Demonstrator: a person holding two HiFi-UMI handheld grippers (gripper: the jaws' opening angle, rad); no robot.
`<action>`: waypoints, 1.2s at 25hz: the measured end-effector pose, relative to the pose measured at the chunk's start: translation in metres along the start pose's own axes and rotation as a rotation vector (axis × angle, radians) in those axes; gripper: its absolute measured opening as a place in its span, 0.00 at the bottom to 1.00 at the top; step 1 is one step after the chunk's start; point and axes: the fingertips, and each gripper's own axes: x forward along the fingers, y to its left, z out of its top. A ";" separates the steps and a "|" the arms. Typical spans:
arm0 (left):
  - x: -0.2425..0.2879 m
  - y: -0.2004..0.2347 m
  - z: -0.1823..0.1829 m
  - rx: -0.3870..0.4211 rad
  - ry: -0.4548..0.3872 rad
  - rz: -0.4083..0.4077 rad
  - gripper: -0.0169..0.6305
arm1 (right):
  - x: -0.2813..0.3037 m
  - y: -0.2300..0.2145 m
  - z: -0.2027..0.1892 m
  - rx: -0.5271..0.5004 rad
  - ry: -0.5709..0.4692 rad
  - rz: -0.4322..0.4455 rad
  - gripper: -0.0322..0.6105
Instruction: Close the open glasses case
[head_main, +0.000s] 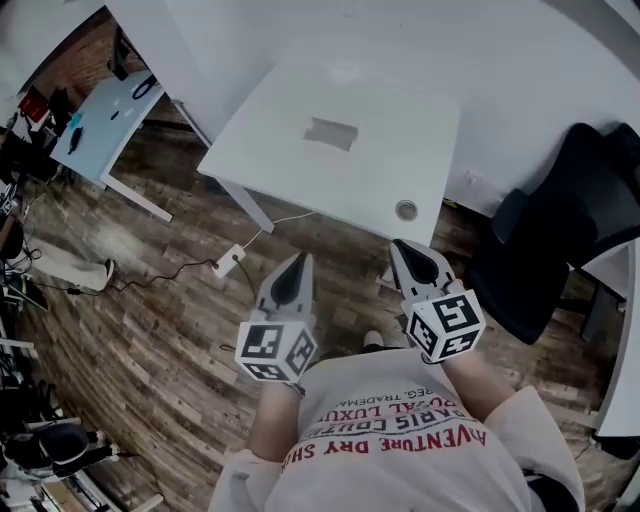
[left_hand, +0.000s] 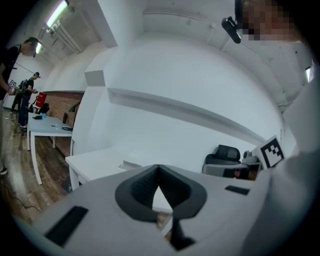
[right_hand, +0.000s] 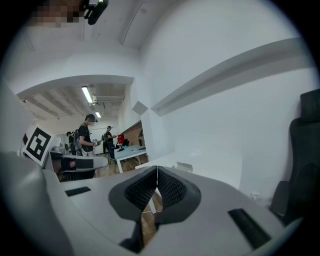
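Counter (head_main: 262, 140) surface lying open all round glasses case (head_main: 330, 132) sitting mid-top. Cable hole (head_main: 406, 210) sitting near front right corner. Black chair (head_main: 560, 235) crowding counter's right side, narrowing approach there. Left tool (head_main: 300, 266) and right tool (head_main: 405, 252) hanging over floor (head_main: 180, 330), short of counter's front edge; straight path ahead lying open. Power strip (head_main: 229, 262) with cable lying on floor at left.

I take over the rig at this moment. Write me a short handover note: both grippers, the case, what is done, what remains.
Left gripper: jaws together, empty, held close to the body.
Right gripper: the same.
Glasses case: grey, on the white table, ahead of both grippers and apart from them. It is too small to tell how far open it is.
Done: nothing yet.
Left: step to the table and close the case.
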 end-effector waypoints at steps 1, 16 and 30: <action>0.011 -0.003 0.001 -0.002 0.004 0.003 0.02 | 0.004 -0.012 0.003 0.003 0.000 0.001 0.07; 0.162 0.044 0.018 0.012 0.065 -0.102 0.02 | 0.110 -0.100 0.018 0.072 0.002 -0.090 0.07; 0.328 0.168 0.057 0.039 0.221 -0.357 0.02 | 0.278 -0.137 0.044 0.160 0.042 -0.323 0.07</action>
